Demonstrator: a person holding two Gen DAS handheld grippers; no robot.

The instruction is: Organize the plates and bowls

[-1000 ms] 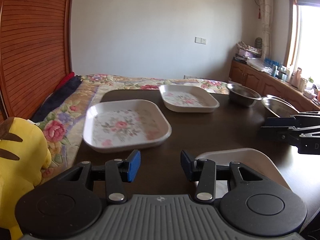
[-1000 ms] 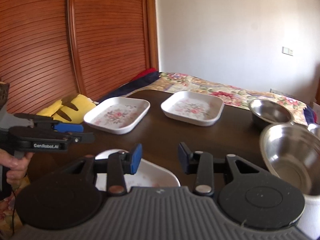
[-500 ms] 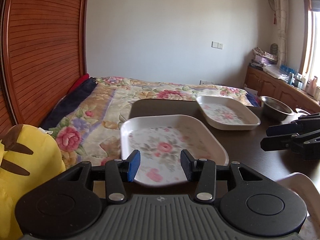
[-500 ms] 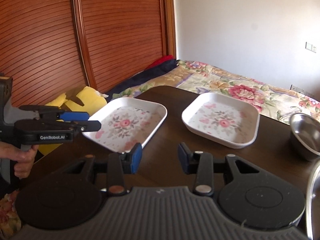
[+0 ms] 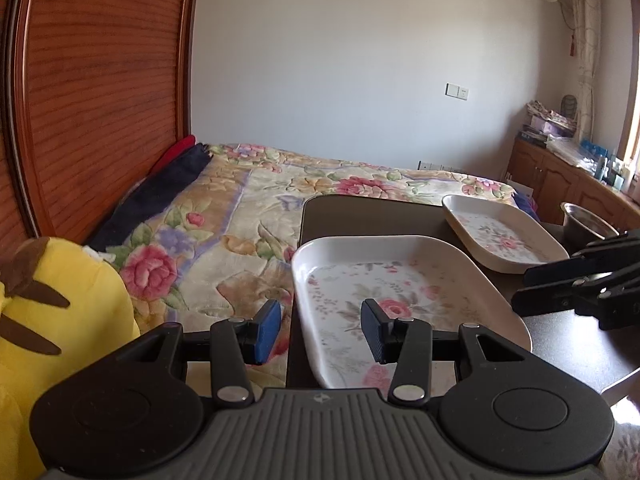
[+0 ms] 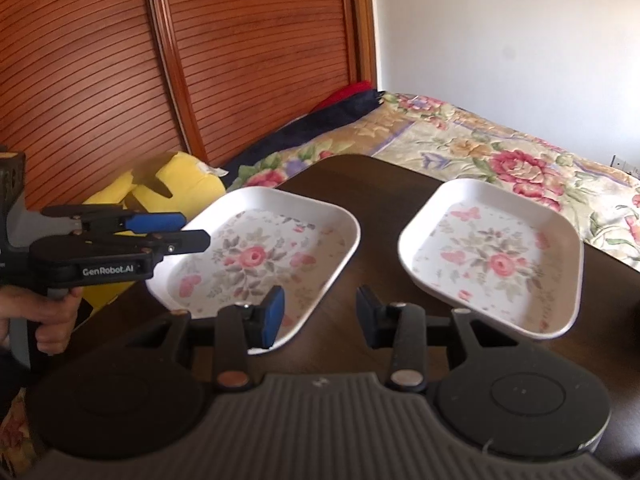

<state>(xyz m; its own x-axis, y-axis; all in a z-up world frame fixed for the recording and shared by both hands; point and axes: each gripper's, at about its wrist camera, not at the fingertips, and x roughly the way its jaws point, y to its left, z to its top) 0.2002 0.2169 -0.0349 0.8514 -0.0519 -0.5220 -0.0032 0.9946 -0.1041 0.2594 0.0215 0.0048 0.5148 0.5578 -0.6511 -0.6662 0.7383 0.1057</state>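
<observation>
Two white square plates with a rose print lie on the dark table (image 5: 360, 212). The near plate (image 5: 404, 300) (image 6: 260, 256) sits at the table's left edge; the far plate (image 5: 500, 236) (image 6: 496, 256) lies to its right. My left gripper (image 5: 318, 332) (image 6: 188, 228) is open and level with the near plate's left rim, one fingertip outside it and one over the plate. My right gripper (image 6: 320, 314) (image 5: 540, 288) is open and hovers over the table between the two plates, with its left fingertip in front of the near plate's edge. A steel bowl (image 5: 588, 224) stands at the far right.
A bed with a floral blanket (image 5: 248, 216) borders the table on the left and behind. A yellow plush toy (image 5: 48, 312) (image 6: 168, 188) lies beside the table's left corner. A slatted wooden wardrobe (image 6: 160, 60) rises behind. A hand (image 6: 44, 316) holds the left gripper's handle.
Both grippers have swung left and moved forward toward the near floral plate. The white plate and steel bowls close to me have dropped out of view. Both stay open.
</observation>
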